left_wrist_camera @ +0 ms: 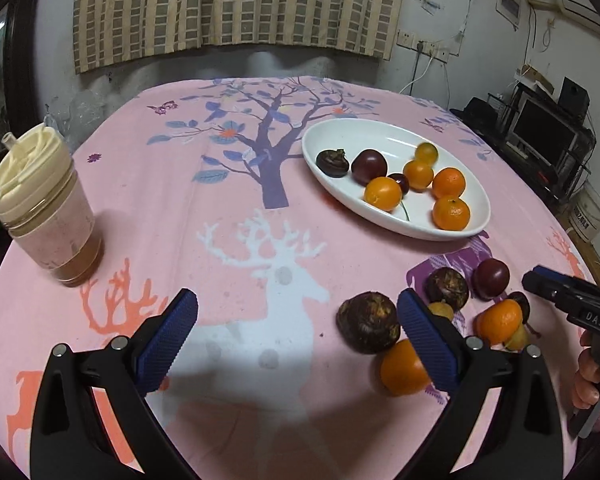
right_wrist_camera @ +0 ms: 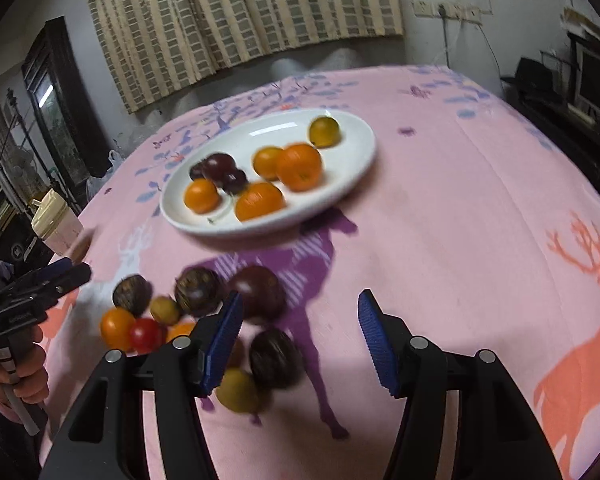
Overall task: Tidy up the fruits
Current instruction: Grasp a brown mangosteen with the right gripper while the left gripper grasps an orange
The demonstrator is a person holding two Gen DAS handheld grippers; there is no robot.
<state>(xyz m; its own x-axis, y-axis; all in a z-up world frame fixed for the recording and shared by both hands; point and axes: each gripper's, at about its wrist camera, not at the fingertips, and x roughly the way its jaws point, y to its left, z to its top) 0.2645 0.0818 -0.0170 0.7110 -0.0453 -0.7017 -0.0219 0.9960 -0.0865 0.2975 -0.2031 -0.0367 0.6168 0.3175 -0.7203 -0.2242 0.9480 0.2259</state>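
A white oval plate [left_wrist_camera: 470, 190] [right_wrist_camera: 352, 160] holds several oranges, dark plums and a yellow fruit. A loose pile of fruit lies on the pink cloth nearer me: a dark brown round fruit [left_wrist_camera: 368, 328], an orange [left_wrist_camera: 402, 368], a dark plum [left_wrist_camera: 491, 279] [right_wrist_camera: 260, 294] and others. My left gripper [left_wrist_camera: 298, 320] is open and empty, with its right finger beside the brown fruit. My right gripper [right_wrist_camera: 298, 312] is open and empty, low over the cloth just right of the pile; it also shows in the left wrist view [left_wrist_camera: 556, 290].
A jar with a cream lid [left_wrist_camera: 40, 208] [right_wrist_camera: 56, 220] stands at the table's left. The pink tablecloth [left_wrist_camera: 220, 200] covers the round table. A curtain and wall lie behind; shelves with a monitor [left_wrist_camera: 540, 132] stand at the right.
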